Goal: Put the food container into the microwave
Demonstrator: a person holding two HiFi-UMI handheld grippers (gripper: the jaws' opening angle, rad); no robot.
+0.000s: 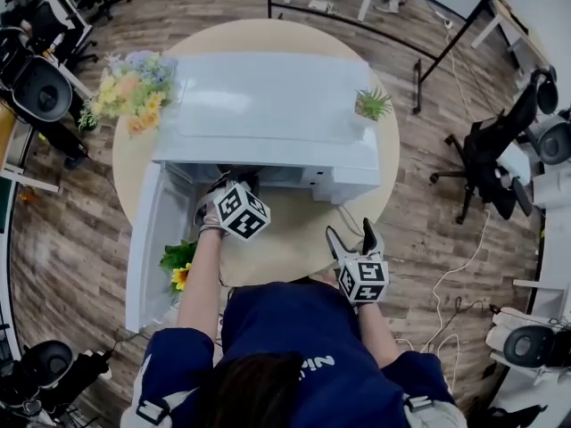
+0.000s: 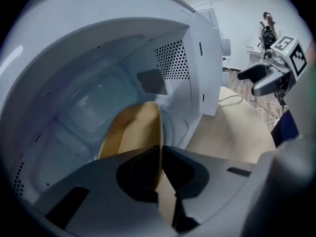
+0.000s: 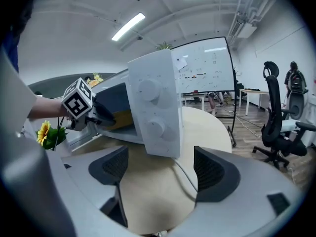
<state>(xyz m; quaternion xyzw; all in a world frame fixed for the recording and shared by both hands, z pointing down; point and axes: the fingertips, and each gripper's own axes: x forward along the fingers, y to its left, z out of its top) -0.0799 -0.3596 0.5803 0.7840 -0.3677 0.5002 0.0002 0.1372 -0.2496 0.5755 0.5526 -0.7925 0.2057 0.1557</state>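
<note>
White and glossy, the microwave door (image 1: 150, 239) stands swung out at the far left, with a sunflower (image 1: 180, 275) just beside it. Next along, the left gripper (image 2: 161, 154) reaches into the microwave (image 1: 268, 105). Its jaws are pinched together on the thin rim of the food container (image 2: 131, 132), a smooth tan, bowl-like shell held tilted above the clear glass turntable (image 2: 94, 105). Whether it touches the glass I cannot tell.

The hold is the weak point, I judge. It is one narrow pinch on a slick, thin edge, so the container may pivot or slip as it is lowered. A tilted set-down could also leave it rocking or off-centre on the glass, and its far edge could knock the perforated side wall (image 2: 173, 60).

Further right, two round knobs (image 3: 148, 90) sit on the flat, matte control panel. The right gripper (image 3: 162, 171) hovers over the pale, smooth table (image 3: 148, 196), jaws wide apart with nothing between them.
</note>
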